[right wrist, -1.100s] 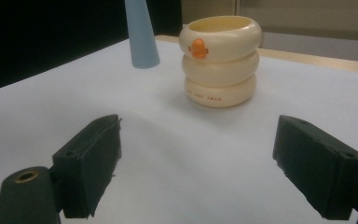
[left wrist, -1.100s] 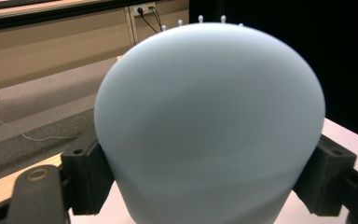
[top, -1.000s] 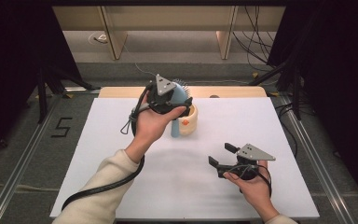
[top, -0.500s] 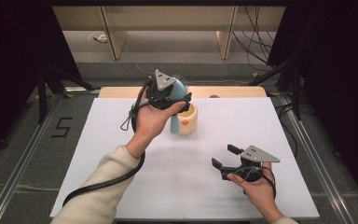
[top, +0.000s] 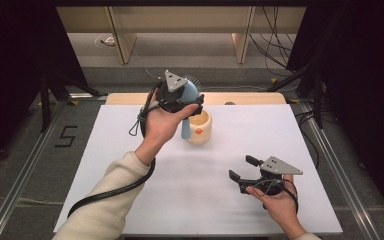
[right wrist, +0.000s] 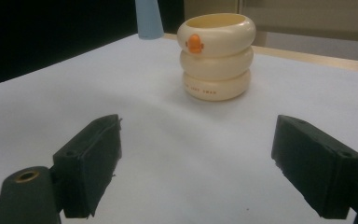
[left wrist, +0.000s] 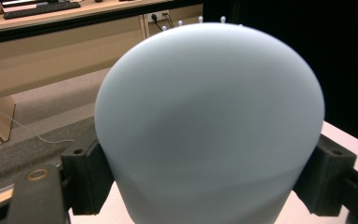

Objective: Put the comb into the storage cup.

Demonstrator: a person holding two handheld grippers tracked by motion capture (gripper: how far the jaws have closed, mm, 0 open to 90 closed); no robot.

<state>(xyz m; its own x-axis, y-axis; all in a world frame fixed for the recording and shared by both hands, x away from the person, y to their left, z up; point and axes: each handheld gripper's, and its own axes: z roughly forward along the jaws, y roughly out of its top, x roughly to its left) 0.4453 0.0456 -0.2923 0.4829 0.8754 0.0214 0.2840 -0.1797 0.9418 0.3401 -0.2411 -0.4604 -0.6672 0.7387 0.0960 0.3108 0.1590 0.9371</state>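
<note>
High view looks down; right view shares its cup (top: pixel 199 126).

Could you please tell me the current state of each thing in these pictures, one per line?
Hairbrush: held upright above the table, handle pointing down beside the cup.
Left hand-held gripper: shut on the hairbrush head.
Right hand-held gripper: open, empty, low over the table.
Cream cup: upright on the table, untouched.
White table: bears the cup.
</note>
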